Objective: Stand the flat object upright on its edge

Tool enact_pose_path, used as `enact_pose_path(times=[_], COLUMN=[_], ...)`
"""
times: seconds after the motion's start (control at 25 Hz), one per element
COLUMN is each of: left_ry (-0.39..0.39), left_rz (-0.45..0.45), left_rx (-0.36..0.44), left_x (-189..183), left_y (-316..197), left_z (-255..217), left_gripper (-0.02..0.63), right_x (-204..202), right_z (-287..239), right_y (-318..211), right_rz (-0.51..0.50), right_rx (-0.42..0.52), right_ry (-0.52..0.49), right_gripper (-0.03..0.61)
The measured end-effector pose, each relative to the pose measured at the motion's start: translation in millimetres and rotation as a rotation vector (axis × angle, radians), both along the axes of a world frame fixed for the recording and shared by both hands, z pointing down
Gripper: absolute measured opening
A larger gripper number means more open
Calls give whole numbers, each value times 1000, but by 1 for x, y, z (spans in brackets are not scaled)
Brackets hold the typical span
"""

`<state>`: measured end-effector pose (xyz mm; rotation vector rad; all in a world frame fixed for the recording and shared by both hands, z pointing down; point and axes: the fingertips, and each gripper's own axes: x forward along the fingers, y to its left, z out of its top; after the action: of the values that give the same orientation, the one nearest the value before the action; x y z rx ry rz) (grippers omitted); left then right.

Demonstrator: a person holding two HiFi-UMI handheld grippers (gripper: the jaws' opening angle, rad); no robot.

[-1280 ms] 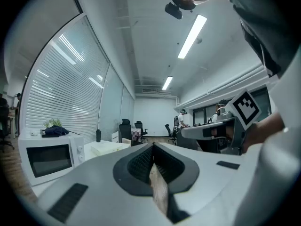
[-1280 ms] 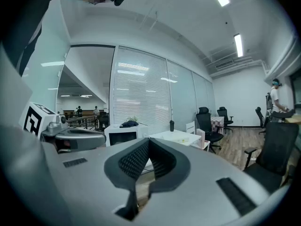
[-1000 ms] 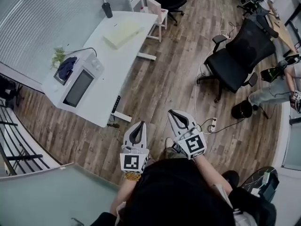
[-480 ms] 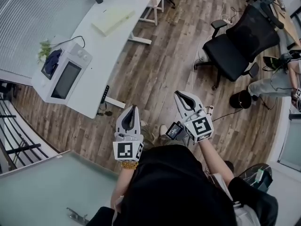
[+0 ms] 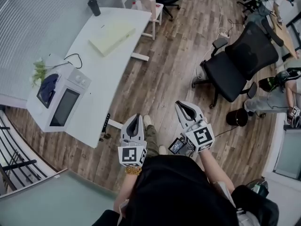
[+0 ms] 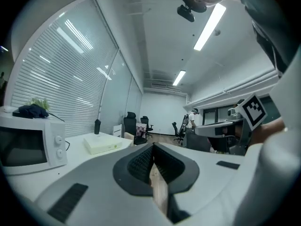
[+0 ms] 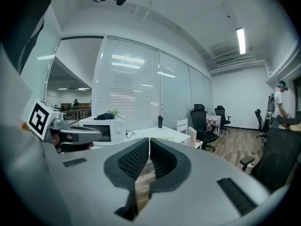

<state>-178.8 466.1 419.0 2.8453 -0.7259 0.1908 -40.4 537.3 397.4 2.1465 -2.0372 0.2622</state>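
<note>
The flat object [image 5: 112, 37] is a pale yellow-green slab lying flat on the far part of the white table [image 5: 108, 74]. It also shows in the left gripper view [image 6: 102, 144], lying on the tabletop. My left gripper [image 5: 135, 121] and right gripper [image 5: 184, 108] are held out in front of my body over the wooden floor, well short of the table and the slab. Both are shut with nothing between the jaws, as the left gripper view [image 6: 153, 147] and right gripper view [image 7: 148, 142] show.
A white microwave [image 5: 59, 102] with a dark cloth [image 5: 48, 87] on top stands at the table's near end. A dark bottle [image 5: 94, 6] stands at the far end. A black office chair [image 5: 240, 60], a black bin [image 5: 235, 117] and floor cables lie to the right. A person [image 5: 282, 86] sits at far right.
The whole view has shifted as I walk across the floor toward the table. Both grippers travel with me in front of my body, shut and empty throughout.
</note>
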Motion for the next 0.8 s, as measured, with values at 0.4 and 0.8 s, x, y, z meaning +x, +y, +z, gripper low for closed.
enact_pose_path(times=[0.4, 0.8], left_ry=[38, 31], left_rz=[169, 107], left_rx=[-2, -60], left_x=[115, 137], left_y=[-146, -224], left_z=[1, 23], left_gripper=[8, 8], right_x=[67, 66], right_z=[-44, -28], right_y=[-148, -245], right_rz=[-15, -132], right_rx=[-22, -28], right_ry=[112, 78], right_gripper=[8, 8])
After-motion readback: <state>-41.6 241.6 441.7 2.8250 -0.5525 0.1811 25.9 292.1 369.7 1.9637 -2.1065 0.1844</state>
